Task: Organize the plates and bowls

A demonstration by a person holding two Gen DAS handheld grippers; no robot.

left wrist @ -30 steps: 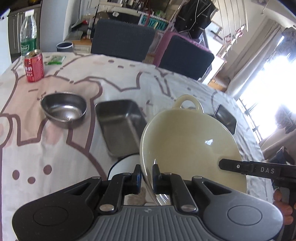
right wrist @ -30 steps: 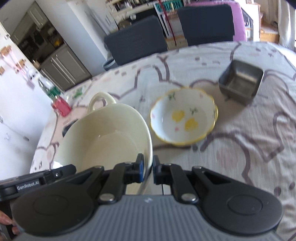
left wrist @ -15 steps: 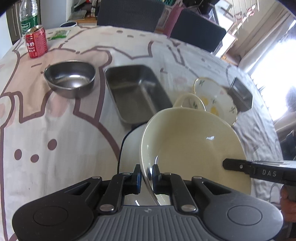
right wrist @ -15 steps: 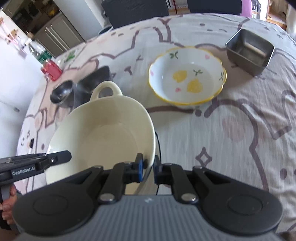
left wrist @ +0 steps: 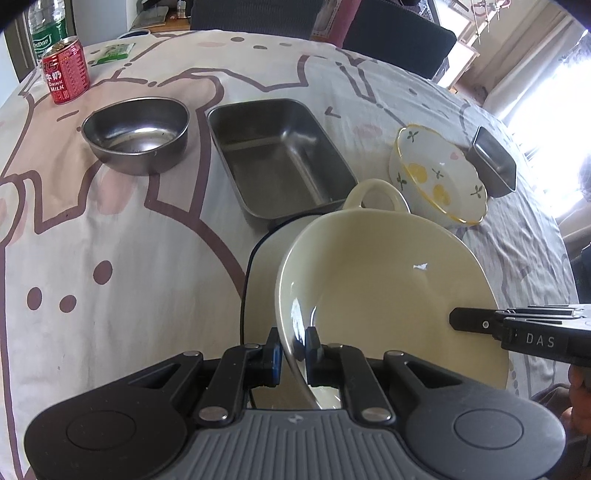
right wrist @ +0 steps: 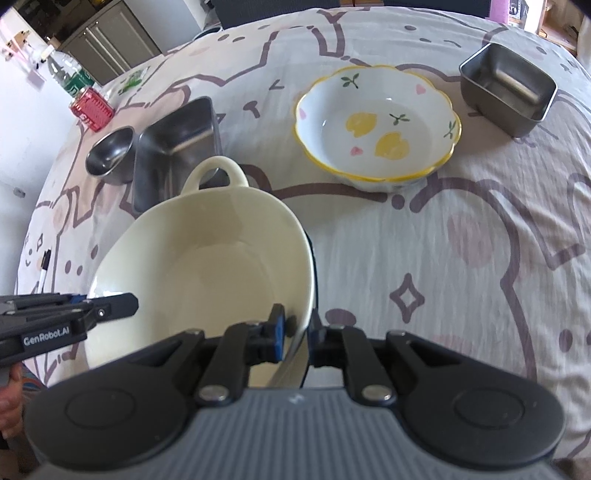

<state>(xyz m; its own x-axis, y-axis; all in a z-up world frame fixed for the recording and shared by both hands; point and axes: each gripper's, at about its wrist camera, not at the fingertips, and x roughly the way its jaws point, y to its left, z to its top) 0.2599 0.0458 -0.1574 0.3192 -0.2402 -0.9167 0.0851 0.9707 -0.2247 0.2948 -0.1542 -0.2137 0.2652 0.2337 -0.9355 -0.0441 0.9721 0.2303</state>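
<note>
Underneath cream bowl (left wrist: 388, 280), perhaps a plate (left wrist: 269, 251).

A red milk can (left wrist: 65, 75) stands on the patterned tablecloth (left wrist: 110, 258) at about ten o'clock, with a green-labelled water bottle (left wrist: 46, 26) just behind it. A small green packet (left wrist: 112, 53) lies toward eleven o'clock, and dark chairs (left wrist: 399, 40) sit at twelve. A black marker (right wrist: 44, 266) lies near the cloth's nine o'clock edge.

A: Bottle (left wrist: 43, 22) cut by the top edge; label partly legible.
B: White plate (left wrist: 267, 254) mostly hidden under cream bowl (left wrist: 388, 291). Pen (right wrist: 45, 266) too small to read.
</note>
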